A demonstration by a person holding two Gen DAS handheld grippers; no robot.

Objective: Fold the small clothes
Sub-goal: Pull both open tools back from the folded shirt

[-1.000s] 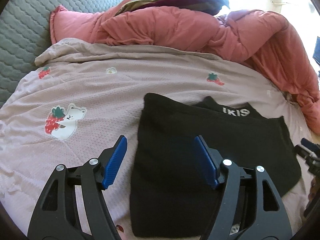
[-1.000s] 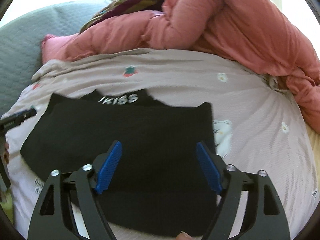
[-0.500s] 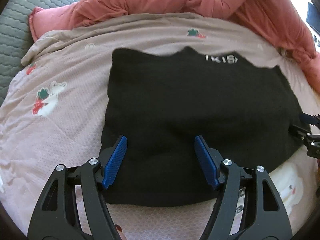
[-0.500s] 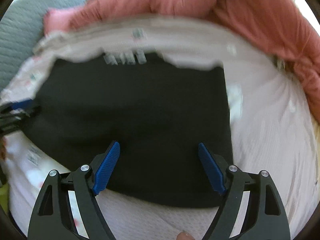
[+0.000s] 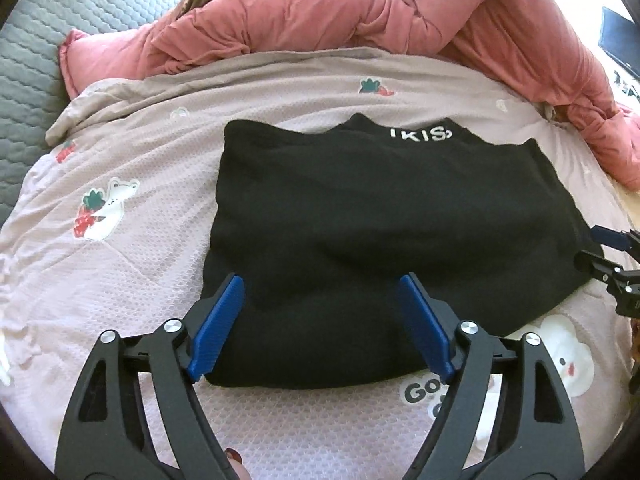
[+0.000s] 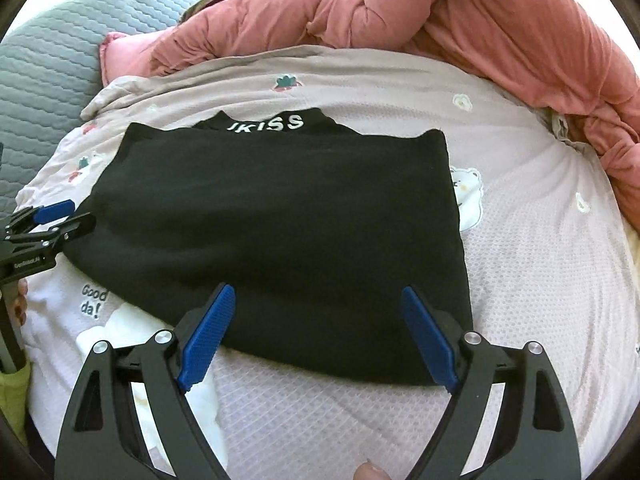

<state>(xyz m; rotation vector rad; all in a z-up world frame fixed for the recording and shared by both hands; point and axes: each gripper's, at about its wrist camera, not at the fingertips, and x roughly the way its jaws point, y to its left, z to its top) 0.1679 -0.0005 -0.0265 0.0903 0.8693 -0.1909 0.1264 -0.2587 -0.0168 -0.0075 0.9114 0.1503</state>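
- We hold the left claw and right claw wide open and empty; their jaws have just been opening.
- The black garment lies flat mid-bed, ready for folding.

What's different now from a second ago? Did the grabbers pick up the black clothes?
No. The left gripper swung from beside the folded black garment to over its near edge, and the right gripper drew in over its near right corner. Both pairs of jaws have just been opening wider, over the cloth but not pinching it. The garment stayed flat on the pale pink printed blanket, and the salmon quilt stayed heaped behind.
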